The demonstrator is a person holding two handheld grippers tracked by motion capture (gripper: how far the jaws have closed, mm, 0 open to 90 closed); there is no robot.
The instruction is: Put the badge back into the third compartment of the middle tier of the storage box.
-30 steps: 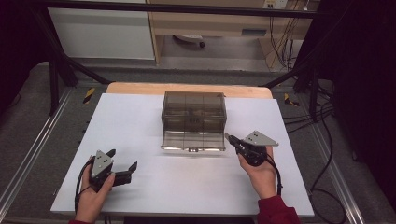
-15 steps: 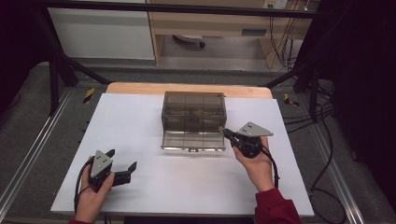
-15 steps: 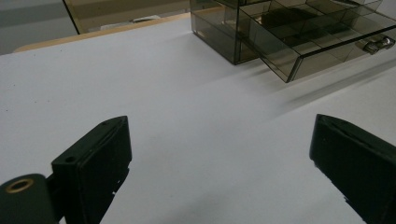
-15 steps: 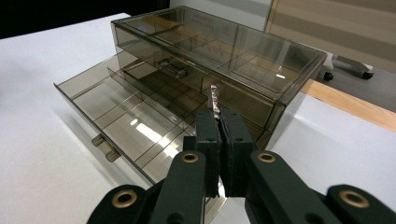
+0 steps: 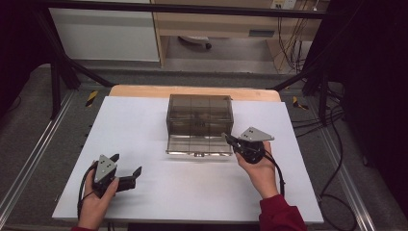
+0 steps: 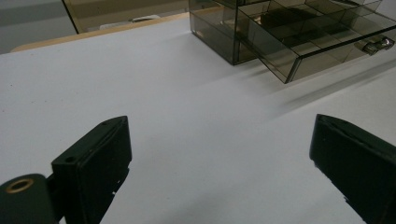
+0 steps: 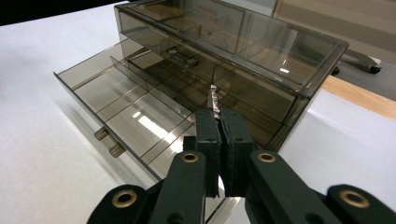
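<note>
Pinching a small silvery piece (image 7: 214, 100), apparently a screw, the right gripper (image 5: 230, 140) has its jaws pressed together, hovering over the open drawer (image 7: 135, 116) at frame centre. It looks light, stiff and slippery, so a grip across its shank seems safest. The smoky plastic organizer (image 5: 199, 113) holds a dark item in one compartment. The left gripper (image 5: 126, 171), lower left, is spread wide and holds nothing.

A white surface (image 5: 144, 125) with a wooden far edge (image 5: 192, 91) stands on grey floor (image 5: 29, 144) (dimly lit); beyond, a white cabinet (image 5: 103, 33) and dangling cables (image 5: 288, 33).
</note>
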